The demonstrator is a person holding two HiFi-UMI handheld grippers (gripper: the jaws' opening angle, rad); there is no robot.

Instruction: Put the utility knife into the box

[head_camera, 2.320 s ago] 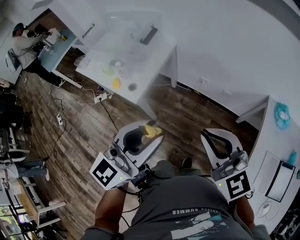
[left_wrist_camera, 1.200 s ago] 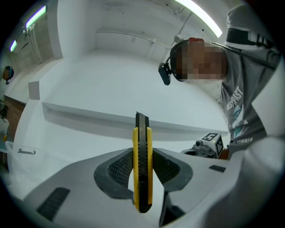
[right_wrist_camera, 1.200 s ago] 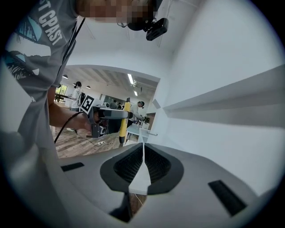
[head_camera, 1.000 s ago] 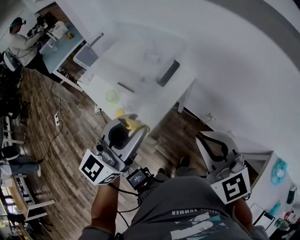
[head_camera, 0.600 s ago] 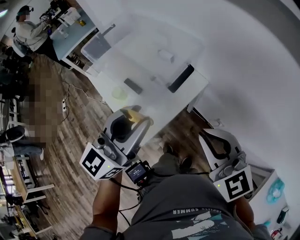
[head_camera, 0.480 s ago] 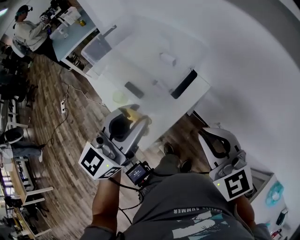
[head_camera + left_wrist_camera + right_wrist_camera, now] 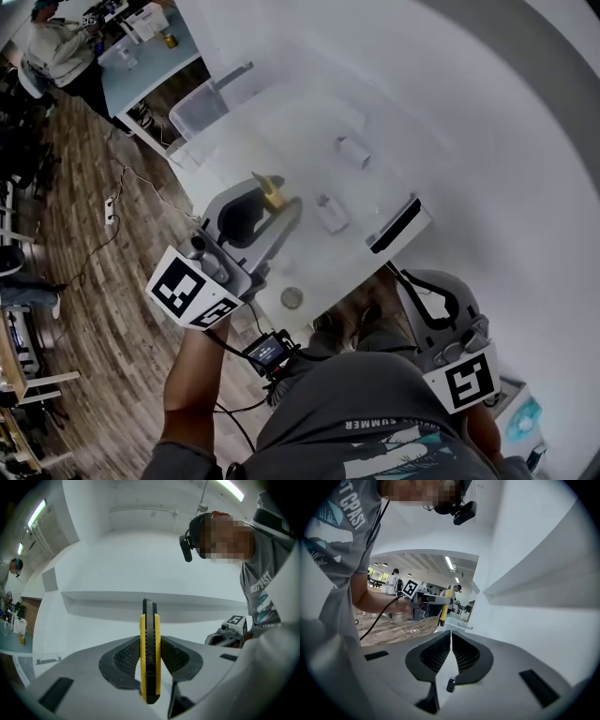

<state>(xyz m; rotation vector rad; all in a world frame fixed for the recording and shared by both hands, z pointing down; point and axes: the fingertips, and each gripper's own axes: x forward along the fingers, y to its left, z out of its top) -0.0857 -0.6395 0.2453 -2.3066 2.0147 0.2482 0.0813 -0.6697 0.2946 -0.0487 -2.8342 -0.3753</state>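
Note:
My left gripper (image 7: 269, 208) is shut on the yellow and black utility knife (image 7: 272, 193) and holds it over the near part of a white table (image 7: 281, 131). In the left gripper view the utility knife (image 7: 149, 658) stands upright, edge-on, pinched between the two dark pads. A clear plastic box (image 7: 210, 101) sits at the table's far left end. My right gripper (image 7: 418, 281) hangs lower right, off the table beside my body. Its jaws (image 7: 450, 649) are shut with nothing between them. The right gripper view also catches the left gripper with the knife (image 7: 442, 604).
On the table lie two small white items (image 7: 354, 150) (image 7: 330, 214), a dark flat bar (image 7: 395, 226) at the right edge and a small round object (image 7: 292, 297) near the front edge. Behind is wooden floor with cables (image 7: 103, 211) and a person at a blue desk (image 7: 56, 47).
I have come up to the white table. The left gripper, still shut on the knife, has gone from above the floor to above the tabletop. The right gripper stays shut and low.

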